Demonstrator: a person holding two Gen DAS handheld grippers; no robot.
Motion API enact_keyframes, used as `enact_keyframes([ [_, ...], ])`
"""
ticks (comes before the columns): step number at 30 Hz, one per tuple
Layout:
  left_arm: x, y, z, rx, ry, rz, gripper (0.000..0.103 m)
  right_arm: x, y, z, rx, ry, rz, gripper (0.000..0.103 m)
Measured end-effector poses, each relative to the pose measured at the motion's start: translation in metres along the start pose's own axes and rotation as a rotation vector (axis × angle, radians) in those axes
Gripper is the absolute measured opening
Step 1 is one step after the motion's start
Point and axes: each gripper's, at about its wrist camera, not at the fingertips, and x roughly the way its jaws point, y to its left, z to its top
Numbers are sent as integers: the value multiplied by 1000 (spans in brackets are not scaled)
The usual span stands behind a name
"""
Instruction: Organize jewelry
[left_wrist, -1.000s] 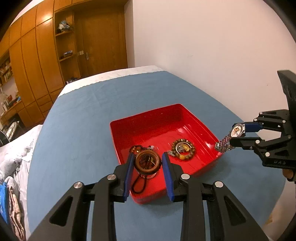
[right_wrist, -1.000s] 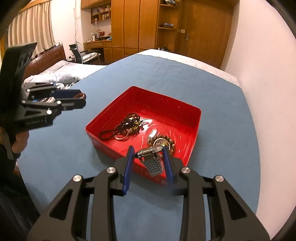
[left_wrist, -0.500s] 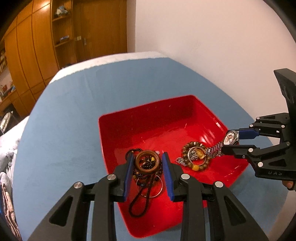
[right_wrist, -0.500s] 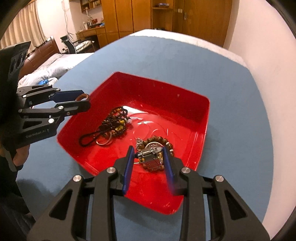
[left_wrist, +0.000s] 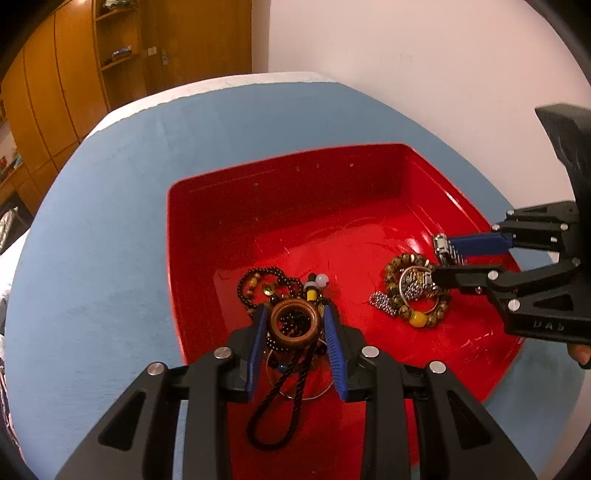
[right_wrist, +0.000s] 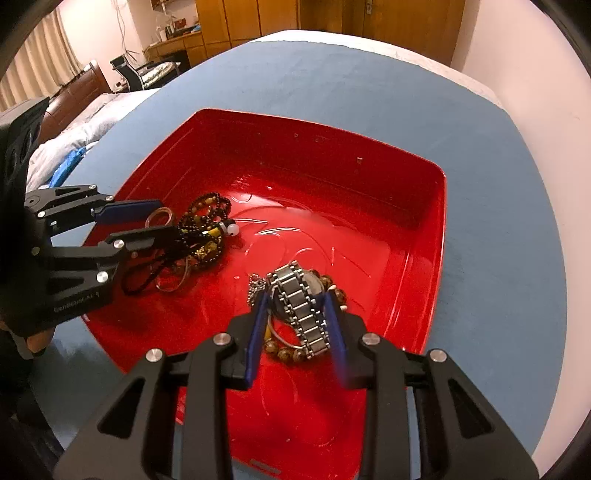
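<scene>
Left wrist view: we cannot follow the jewelry under the left claw (left_wrist: 295, 325), since its black frame cuts off the near wall of the red tray (left_wrist: 192, 258) and part of the tangle. That claw is clenched on a wooden ring (left_wrist: 294, 325), brown, smooth and round, pinched between the blue ribbed pads above the tray floor. Under it lies a dark beaded strand (left_wrist: 258, 284) with a yellow bead and a pale one, a black cord loop (left_wrist: 273, 417) and a thin wire hoop, all heaped in the tray's left half. On the tray's right side sits a bead bracelet (left_wrist: 413, 314), mottled brown with one amber bead, beside a short ball chain. The right claw (left_wrist: 443, 258) enters from the right edge; what it grips is only partly visible here. The tray is glossy plastic, square with rounded corners, on a blue cloth surface (left_wrist: 110, 221). Right wrist view: we see the right claw (right_wrist: 297, 321) grasping a metal watch (right_wrist: 299, 295), its steel link band draped over the bead bracelet (right_wrist: 291, 354); the dial is hard to make out. The left claw (right_wrist: 162, 225) holds the wooden ring (right_wrist: 159, 217) edge-on over the dark beaded strand (right_wrist: 207, 221). The tray's (right_wrist: 424, 221) near rim is hidden by the claw frame.
</scene>
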Motion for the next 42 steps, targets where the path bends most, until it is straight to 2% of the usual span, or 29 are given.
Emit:
enact_keyframes([
  [10, 3, -6, -3, 33, -3, 28, 33, 11, 0, -2, -12, 29, -28, 32],
  [15, 3, -9, -3, 46, -14, 41, 52, 12, -2, -3, -14, 29, -25, 35],
  [21, -2, -8, -5, 50, -20, 41, 57, 3, -9, -5, 12, -4, -14, 37],
  [24, -7, -6, -3, 42, -43, 46, 71, -6, -13, -10, 32, -32, -6, 45],
  [28, -20, 2, 4, 19, -70, 33, 74, -15, -16, -15, 49, -58, -3, 55],
  [30, -25, 5, 8, 9, -79, 34, 76, -20, -17, -18, 60, -69, -4, 64],
  [31, -29, 7, 10, 2, -85, 32, 77, -22, -16, -18, 64, -75, -7, 72],
  [32, -33, 8, 10, -4, -91, 32, 81, -27, -16, -19, 74, -88, -11, 80],
  [34, -42, 13, 11, -21, -106, 34, 87, -36, -15, -23, 95, -112, -5, 90],
  [38, -67, 19, 7, -41, -139, 41, 93, -55, -9, -24, 132, -155, 30, 94],
  [42, -90, 20, -1, -49, -185, 80, 96, -76, 3, -35, 133, -212, 8, 96],
])
